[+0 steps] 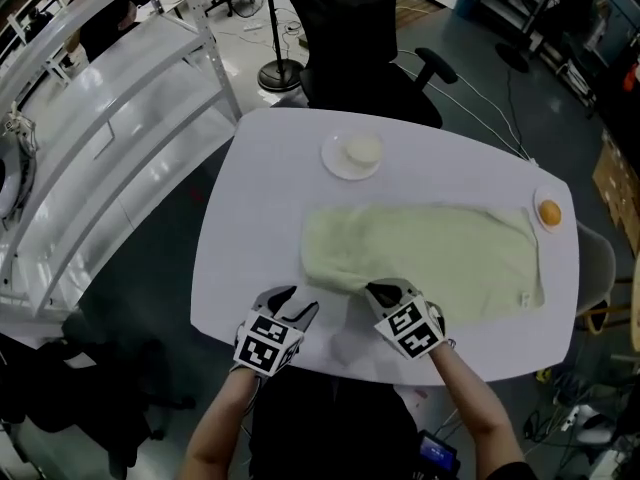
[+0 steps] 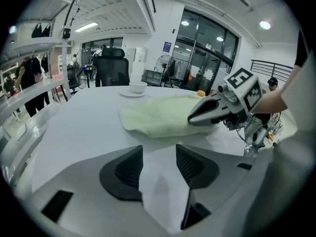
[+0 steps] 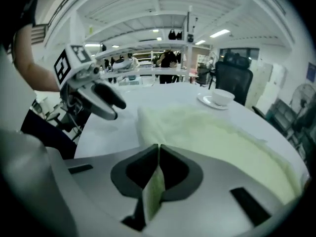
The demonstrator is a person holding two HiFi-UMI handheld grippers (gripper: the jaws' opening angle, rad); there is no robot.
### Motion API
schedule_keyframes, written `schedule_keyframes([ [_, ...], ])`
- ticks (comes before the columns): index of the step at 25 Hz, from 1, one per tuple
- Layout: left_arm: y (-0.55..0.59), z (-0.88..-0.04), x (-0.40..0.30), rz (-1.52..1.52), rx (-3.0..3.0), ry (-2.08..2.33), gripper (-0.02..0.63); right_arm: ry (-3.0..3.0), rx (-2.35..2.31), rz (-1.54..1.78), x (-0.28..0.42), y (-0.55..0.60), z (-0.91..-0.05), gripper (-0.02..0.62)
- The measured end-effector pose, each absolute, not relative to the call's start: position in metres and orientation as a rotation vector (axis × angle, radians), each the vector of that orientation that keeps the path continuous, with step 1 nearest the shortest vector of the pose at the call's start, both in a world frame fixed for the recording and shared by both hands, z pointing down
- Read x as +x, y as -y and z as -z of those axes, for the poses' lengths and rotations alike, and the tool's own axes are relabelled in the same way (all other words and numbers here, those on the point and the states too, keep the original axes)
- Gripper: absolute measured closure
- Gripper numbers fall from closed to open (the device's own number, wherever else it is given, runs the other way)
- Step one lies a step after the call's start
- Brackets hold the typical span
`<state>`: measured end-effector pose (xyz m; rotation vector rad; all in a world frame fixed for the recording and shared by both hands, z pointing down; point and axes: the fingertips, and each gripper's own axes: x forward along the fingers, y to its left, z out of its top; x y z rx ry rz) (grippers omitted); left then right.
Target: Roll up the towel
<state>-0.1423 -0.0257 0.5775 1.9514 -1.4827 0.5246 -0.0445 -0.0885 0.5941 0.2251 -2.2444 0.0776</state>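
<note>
Head view shows the towel [image 1: 430, 253] flat on the desk [image 1: 250, 198], its long side running from 9 to 3 o'clock. The right gripper [image 1: 385, 291] has its jaws tight on the near edge at the left end. The left gripper [image 1: 296, 301] sits near, at 9 o'clock, jaws apart and empty, with the towel at its 1 o'clock.

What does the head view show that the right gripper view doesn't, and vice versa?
Head view only: the small orange fruit at the white table's right edge. Right gripper view only: the right tool shut on a fold of the pale green cloth towel. Both: the towel, the open, empty left tool and the white cup and saucer.
</note>
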Motion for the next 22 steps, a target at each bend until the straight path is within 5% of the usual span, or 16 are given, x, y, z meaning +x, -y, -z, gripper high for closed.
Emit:
schedule_keyframes([
  [10,0.093,-0.569,-0.118,-0.557,2.085,1.416,0.379,2.180,0.506,-0.242,-0.020,0.213,-0.609,0.572],
  [16,0.126,-0.566,-0.091,-0.505,2.123,1.349,0.383,2.211,0.583,-0.238,-0.009,0.224,-0.598,0.505],
  [22,0.133,-0.577,-0.060,-1.091,2.476,1.273,0.361,2.262,0.678,-0.301,0.023,0.213,-0.570,0.503],
])
